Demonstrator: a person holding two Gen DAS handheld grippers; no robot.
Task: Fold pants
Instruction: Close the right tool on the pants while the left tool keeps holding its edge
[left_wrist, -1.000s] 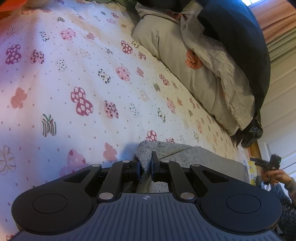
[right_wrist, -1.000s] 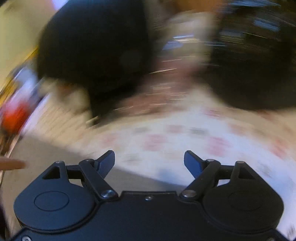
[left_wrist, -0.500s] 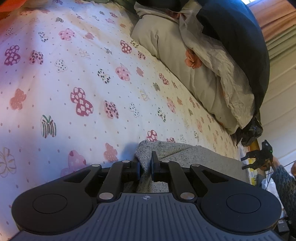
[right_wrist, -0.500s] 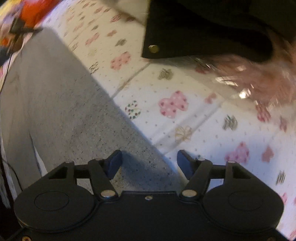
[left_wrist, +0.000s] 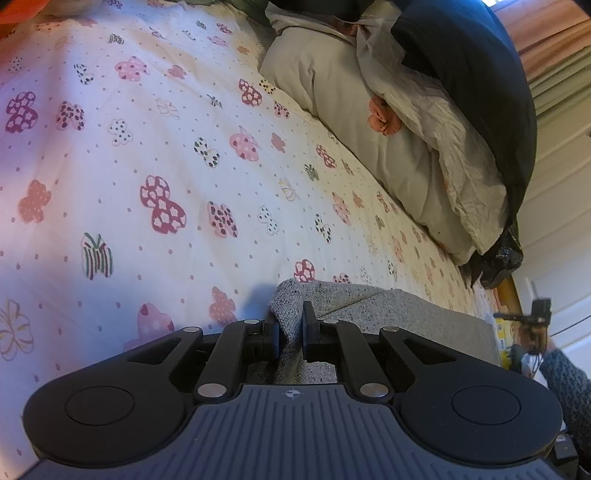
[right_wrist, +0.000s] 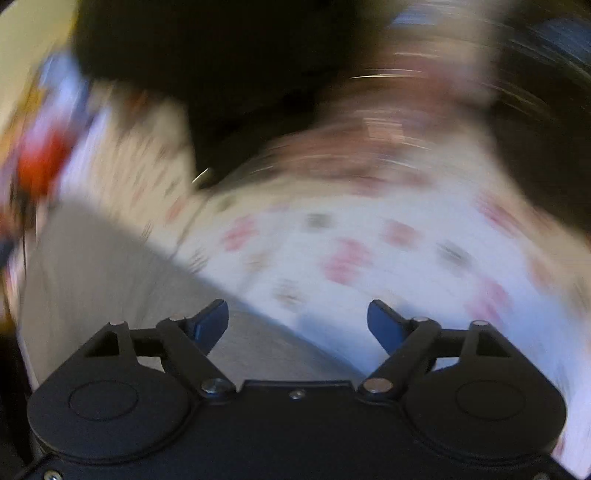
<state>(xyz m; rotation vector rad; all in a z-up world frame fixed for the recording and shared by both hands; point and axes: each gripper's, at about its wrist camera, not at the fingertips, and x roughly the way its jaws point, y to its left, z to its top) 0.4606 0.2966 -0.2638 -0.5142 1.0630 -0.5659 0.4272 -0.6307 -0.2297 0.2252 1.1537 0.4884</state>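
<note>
Grey knit pants (left_wrist: 399, 310) lie on a bed with a butterfly-print sheet (left_wrist: 166, 155). My left gripper (left_wrist: 290, 325) is shut on a corner of the pants, low at the bed surface. In the blurred right wrist view the pants (right_wrist: 103, 280) spread at lower left. My right gripper (right_wrist: 297, 325) is open and empty, above the pants' edge where it meets the sheet (right_wrist: 369, 258). The right gripper also shows far off in the left wrist view (left_wrist: 535, 314), held in a hand.
A beige pillow (left_wrist: 351, 110) with a crumpled white cloth and a dark blue cushion (left_wrist: 480, 74) line the far side of the bed. A black garment (right_wrist: 221, 74) lies beyond the right gripper. An orange-red item (right_wrist: 37, 166) sits at the left.
The right gripper has swung fast: its view went from blurred to close over the pants and back to blurred, farther off. It stays open. The left gripper holds still on the pants.
</note>
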